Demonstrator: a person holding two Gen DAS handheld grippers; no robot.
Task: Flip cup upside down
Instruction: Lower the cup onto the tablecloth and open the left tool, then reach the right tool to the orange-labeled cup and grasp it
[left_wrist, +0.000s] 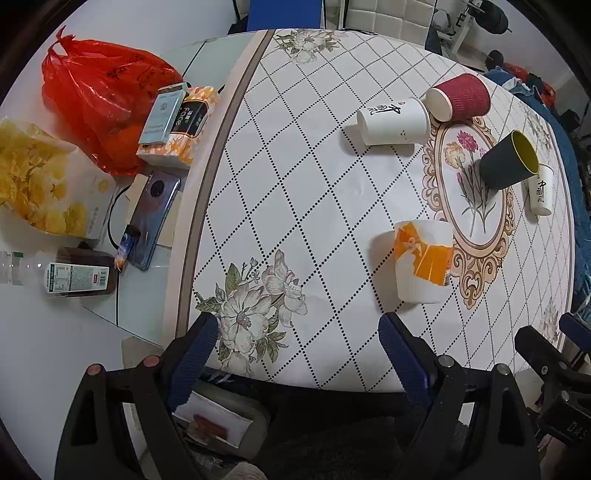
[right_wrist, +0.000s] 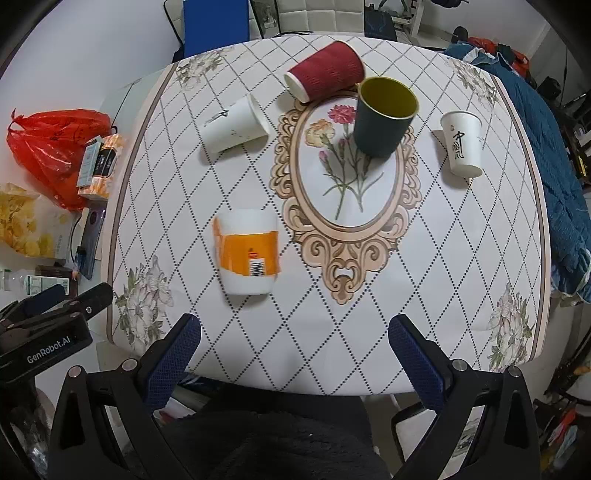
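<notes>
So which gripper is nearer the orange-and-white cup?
Roughly even, perhaps the left. The orange-and-white cup sits just ahead of the left gripper, off its right finger, and ahead of the right gripper, off its left finger. Both are open, short of the cup.

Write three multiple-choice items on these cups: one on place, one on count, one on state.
1. Where does the dark cup stand?
A) on the oval flower print
B) on the floor
C) inside another cup

2. How many cups are on the table?
A) three
B) five
C) seven

3. How is the red cup?
A) upright
B) on its side
C) held in tongs

Answers:
1. A, its base rests on the print.
2. B, with the orange cup, lying white cup and standing white cup.
3. B, its mouth faces sideways.
</notes>
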